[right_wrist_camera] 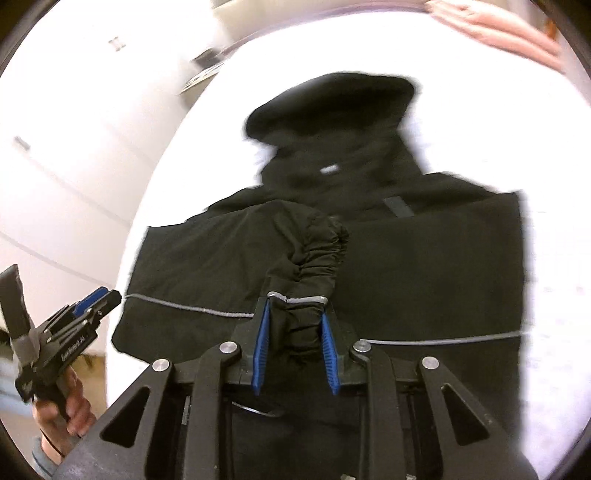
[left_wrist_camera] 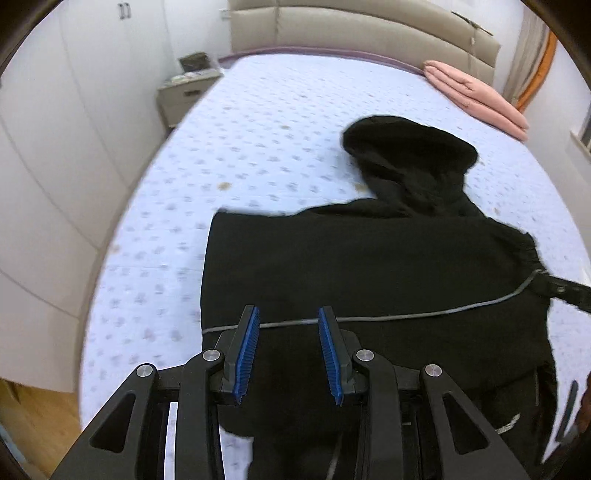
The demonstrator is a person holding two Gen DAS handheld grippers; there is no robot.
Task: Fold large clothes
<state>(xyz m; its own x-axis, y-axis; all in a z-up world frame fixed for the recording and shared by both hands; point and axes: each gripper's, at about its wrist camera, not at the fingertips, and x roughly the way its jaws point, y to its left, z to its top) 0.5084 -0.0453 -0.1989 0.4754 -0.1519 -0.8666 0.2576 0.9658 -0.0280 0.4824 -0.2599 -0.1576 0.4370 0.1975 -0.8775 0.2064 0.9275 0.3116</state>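
Note:
A black hooded jacket point(left_wrist_camera: 369, 258) lies flat on the bed, hood point(left_wrist_camera: 410, 147) toward the headboard, a grey reflective stripe point(left_wrist_camera: 424, 314) across its body. My left gripper point(left_wrist_camera: 289, 317) is open and empty above the jacket's left lower part. My right gripper point(right_wrist_camera: 294, 306) is shut on the bunched elastic cuff of a sleeve point(right_wrist_camera: 314, 258), holding it over the middle of the jacket point(right_wrist_camera: 424, 266). The left gripper also shows in the right wrist view point(right_wrist_camera: 92, 302), at the jacket's left edge.
The bed point(left_wrist_camera: 240, 155) has a pale blue patterned sheet and a beige headboard point(left_wrist_camera: 351, 33). A folded pink blanket point(left_wrist_camera: 476, 96) lies at the far right. A nightstand point(left_wrist_camera: 184, 92) and white wardrobes point(left_wrist_camera: 74, 110) stand to the left.

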